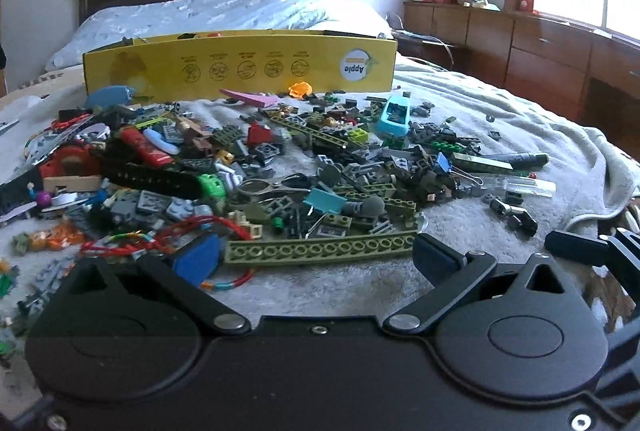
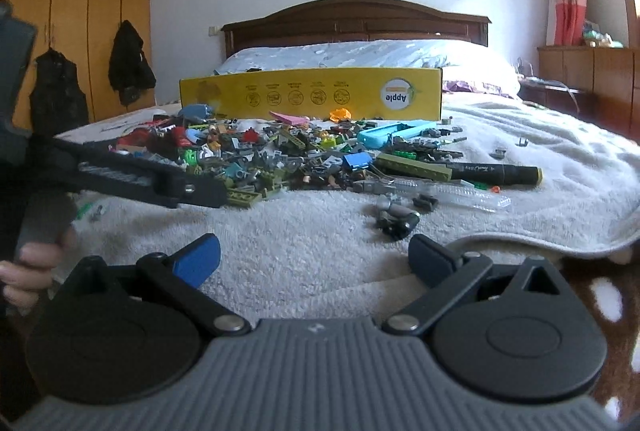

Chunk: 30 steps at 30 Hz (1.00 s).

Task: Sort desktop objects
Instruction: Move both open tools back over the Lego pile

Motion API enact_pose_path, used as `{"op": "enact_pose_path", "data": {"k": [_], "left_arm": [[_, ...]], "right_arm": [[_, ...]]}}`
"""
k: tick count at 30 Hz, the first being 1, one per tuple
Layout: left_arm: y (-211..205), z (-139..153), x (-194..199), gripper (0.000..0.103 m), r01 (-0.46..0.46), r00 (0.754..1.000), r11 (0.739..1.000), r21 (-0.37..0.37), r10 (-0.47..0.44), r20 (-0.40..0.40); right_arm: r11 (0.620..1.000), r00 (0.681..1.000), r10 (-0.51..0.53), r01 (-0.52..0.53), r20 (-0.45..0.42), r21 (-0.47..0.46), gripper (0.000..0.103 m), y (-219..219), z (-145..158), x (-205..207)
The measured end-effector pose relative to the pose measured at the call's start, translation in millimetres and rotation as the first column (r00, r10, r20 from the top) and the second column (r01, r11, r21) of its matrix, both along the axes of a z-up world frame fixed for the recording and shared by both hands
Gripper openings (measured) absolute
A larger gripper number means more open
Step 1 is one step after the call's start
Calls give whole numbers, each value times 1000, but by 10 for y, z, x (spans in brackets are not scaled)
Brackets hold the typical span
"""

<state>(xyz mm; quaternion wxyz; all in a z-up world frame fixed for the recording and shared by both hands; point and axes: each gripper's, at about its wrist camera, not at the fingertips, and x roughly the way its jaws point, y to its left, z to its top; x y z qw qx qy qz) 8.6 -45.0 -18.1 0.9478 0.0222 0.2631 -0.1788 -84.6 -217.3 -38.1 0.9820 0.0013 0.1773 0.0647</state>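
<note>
both tongs (image 1: 316, 257) (image 2: 316, 259) agape, toy heap (image 1: 260, 167) before yellow box (image 1: 240, 71)

My right tool (image 2: 314, 257) hangs spread wide over the white blanket (image 2: 320, 243), empty, short of the toy-brick heap (image 2: 280, 155) before the yellow box (image 2: 312, 95); my left tool (image 2: 216, 195) reaches in

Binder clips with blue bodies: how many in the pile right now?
1 clearly visible: the blue binder clip at the pile's right edge, beside the black marker. Others may be buried under bricks.
</note>
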Motion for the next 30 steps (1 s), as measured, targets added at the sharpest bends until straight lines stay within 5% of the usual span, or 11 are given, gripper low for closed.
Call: {"op": "enact_pose_path", "data": {"k": [13, 19, 24, 30], "left_arm": [[-146, 7, -10, 102, 75, 997, 996, 45, -75, 10], [-201, 80, 115, 102, 135, 983, 957, 257, -161, 83], [-159, 114, 218, 77, 267, 963, 937, 226, -271, -16], [-79, 101, 168, 54, 312, 950, 927, 208, -300, -88]], "right_arm": [[1000, 1000, 15, -14, 26, -15, 103, 1, -60, -26], [1000, 1000, 11, -11, 24, 5, 103, -17, -47, -29], [1000, 1000, 15, -15, 12, 21, 103, -34, -23, -30], [998, 1000, 15, -16, 8, 58, 103, -75, 1, -33]]}}
